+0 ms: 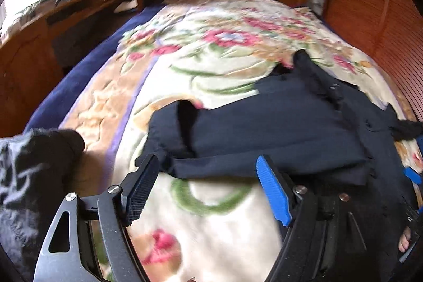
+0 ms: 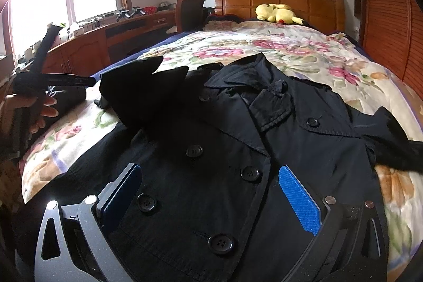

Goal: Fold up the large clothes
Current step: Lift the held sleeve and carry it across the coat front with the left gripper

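One black coat [image 2: 238, 163] is spread on one bed [image 2: 304, 44].
Left gripper [image 1: 208, 186] and right gripper [image 2: 211, 202] are held above it, tongs apart, nothing gripped.

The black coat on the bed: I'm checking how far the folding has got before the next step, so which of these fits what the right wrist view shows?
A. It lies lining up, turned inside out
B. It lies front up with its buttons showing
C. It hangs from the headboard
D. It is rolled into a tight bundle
B: the black coat lies spread on the floral blanket with its collar, lapels and round buttons facing up.
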`<state>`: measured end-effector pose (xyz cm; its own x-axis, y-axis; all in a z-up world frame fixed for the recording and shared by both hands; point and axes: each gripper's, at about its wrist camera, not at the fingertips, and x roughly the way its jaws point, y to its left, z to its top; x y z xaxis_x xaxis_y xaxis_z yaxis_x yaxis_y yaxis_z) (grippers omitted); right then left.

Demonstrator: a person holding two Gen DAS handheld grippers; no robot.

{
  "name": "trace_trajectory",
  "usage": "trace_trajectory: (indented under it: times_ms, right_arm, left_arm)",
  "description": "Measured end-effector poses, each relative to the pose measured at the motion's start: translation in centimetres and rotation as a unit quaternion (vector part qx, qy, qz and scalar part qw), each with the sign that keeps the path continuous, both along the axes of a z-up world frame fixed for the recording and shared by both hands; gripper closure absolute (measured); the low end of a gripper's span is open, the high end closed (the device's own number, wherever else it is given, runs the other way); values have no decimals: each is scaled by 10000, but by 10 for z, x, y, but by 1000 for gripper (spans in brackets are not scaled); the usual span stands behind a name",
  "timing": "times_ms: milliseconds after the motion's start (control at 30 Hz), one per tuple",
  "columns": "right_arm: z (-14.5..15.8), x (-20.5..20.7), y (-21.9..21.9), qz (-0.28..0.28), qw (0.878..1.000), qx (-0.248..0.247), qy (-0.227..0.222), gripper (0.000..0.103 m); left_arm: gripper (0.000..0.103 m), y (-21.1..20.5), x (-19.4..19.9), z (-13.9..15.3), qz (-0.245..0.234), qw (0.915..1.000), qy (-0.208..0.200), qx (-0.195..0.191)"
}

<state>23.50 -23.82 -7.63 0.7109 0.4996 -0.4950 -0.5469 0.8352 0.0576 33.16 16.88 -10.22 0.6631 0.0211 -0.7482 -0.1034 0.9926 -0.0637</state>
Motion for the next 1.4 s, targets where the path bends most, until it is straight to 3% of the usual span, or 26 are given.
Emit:
trace_trajectory:
  times_ms: [333, 633, 700, 767, 867, 1133, 1400]
  right_arm:
    - [-4, 11, 5, 64, 9997, -116, 207, 0]
    - [-2, 7, 3, 93, 9996, -115, 237, 0]
    - [-1, 5, 1, 80, 9997, -112, 221, 0]
    - [0, 2, 0, 70, 9997, -100, 196, 0]
    - [5, -3, -5, 56, 9999, -72, 104, 0]
    - [14, -21, -30, -28, 10000, -14, -95, 0]
    - [20, -34, -69, -229, 9996, 80, -118, 0]
  left_arm:
    - [23, 45, 42, -60, 434, 9976, 475, -253]
    - [22, 41, 56, -76, 453, 9971, 594, -176]
    - [32, 37, 58, -75, 327, 9975, 618, -125]
    - [56, 30, 61, -74, 113, 9971, 749, -15]
    - [81, 20, 59, -55, 16, 9974, 719, -26]
    - [83, -48, 31, 30, -406, 9989, -133, 196]
    - [83, -154, -1, 102, -1346, 9872, -830, 225]
